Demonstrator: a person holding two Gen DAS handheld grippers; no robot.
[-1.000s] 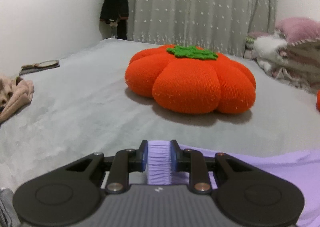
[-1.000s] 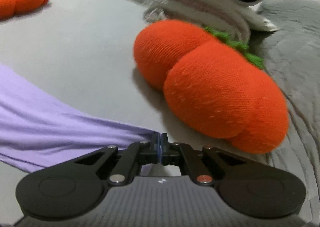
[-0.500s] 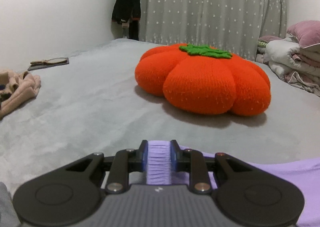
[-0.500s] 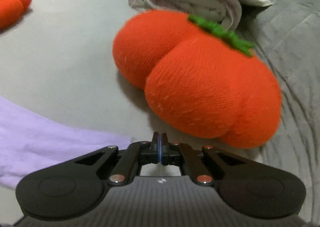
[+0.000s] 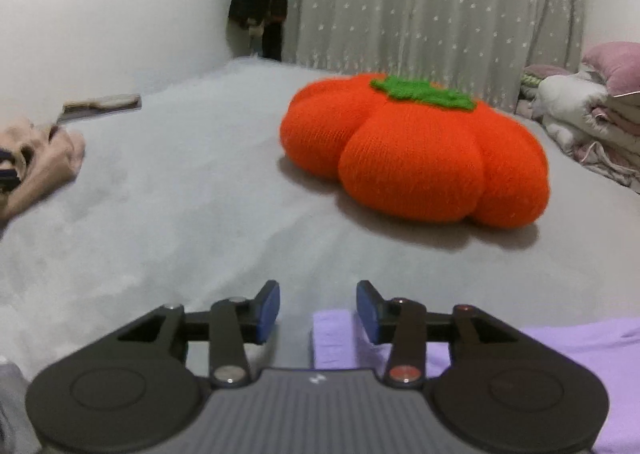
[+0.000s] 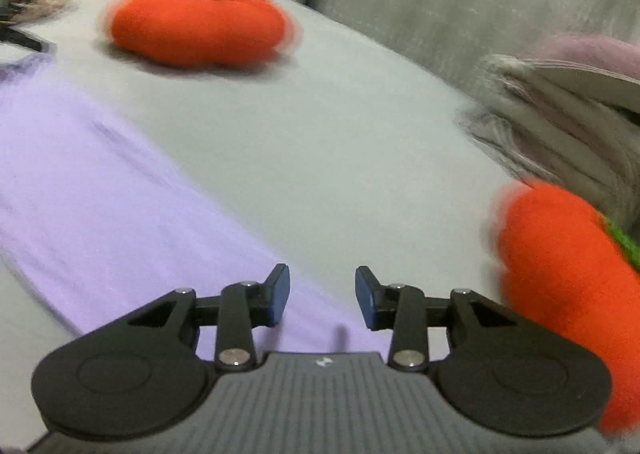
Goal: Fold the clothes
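Both tongs, left (image 5: 318,308) and right (image 6: 322,296), have just been opening and hold nothing. The purple garment (image 6: 100,190) lies loose on the bed (image 5: 200,194). Its released folded edge could spring back or wrinkle if a pad snags it.

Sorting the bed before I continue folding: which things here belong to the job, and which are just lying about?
Job:
- purple garment
- left hand-held gripper, open
- right hand-held gripper, open

Lying about:
- orange pumpkin cushions
- folded bedding
- beige cloth

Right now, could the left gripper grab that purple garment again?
Probably yes. The left gripper is open after its jaws just opened, and the purple garment lies flat on the bed just below its fingertips, with nothing between.
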